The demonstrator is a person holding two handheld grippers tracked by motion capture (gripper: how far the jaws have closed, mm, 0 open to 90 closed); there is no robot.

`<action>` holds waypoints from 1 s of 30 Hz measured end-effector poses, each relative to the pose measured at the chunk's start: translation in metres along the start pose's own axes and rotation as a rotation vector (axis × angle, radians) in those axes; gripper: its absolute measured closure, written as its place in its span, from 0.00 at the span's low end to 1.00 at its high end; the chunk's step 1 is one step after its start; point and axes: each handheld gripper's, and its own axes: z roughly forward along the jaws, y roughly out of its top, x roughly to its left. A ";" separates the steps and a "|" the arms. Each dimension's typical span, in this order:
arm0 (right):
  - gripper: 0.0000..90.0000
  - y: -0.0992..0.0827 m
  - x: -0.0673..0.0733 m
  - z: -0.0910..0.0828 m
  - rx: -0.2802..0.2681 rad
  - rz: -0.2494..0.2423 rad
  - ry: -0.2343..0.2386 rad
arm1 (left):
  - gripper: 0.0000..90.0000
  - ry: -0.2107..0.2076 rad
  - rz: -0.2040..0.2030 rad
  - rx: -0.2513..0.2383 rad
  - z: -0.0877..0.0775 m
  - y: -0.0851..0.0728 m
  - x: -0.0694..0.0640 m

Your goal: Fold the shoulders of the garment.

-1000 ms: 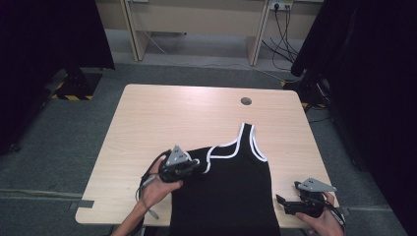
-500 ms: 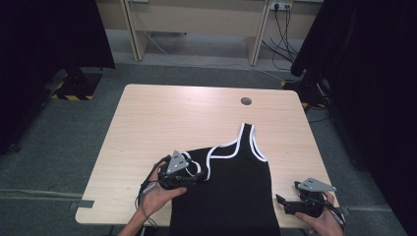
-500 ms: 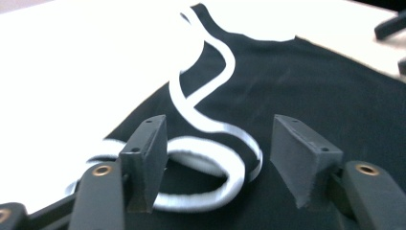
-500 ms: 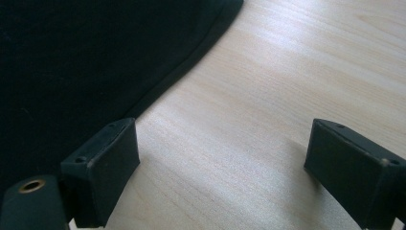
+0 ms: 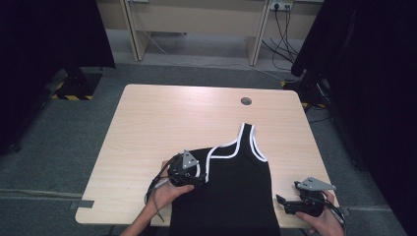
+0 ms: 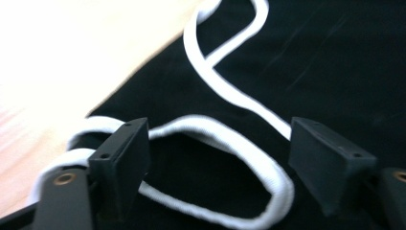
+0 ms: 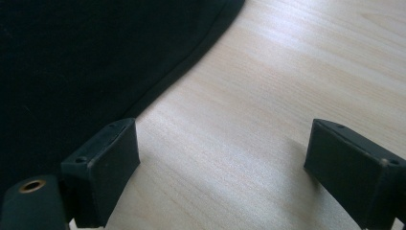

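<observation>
Left claw (image 5: 200,173): jaws apart, having just been opening; a loop of the white strap (image 6: 225,139) lies between them, and the pads do not press on it. Held in the person's left hand (image 5: 164,194), with a grey three-cornered plate (image 5: 189,160) on top and a cable (image 5: 156,184) trailing back toward the near edge.

Black tank top (image 5: 231,196): directly under and ahead of the left claw, lying flat on the surface (image 5: 162,123). Its white-trimmed near strap is bunched at the claw's tips; the white neckline trim (image 5: 228,146) curves away beyond the claw, and the far strap (image 5: 251,140) reaches off toward the far side of the surface. The body of the garment runs from the left claw across to the right claw and down over the near edge.

Right claw (image 5: 281,202): jaws apart, nothing between them but bare wood (image 7: 230,143). Held in the person's right hand (image 5: 324,221) at the near right corner of the surface, pointing toward the garment. The top's black side hem (image 7: 177,81) lies just beside its left jaw, not touching either pad.

Cable hole (image 5: 246,101): well beyond both claws, near the far edge.

Grey carpet floor (image 5: 59,147): around the surface on all sides.
</observation>
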 end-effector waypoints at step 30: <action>0.21 0.054 0.010 0.045 0.046 -0.047 0.005 | 0.13 -0.004 -0.035 0.044 -0.017 -0.038 0.012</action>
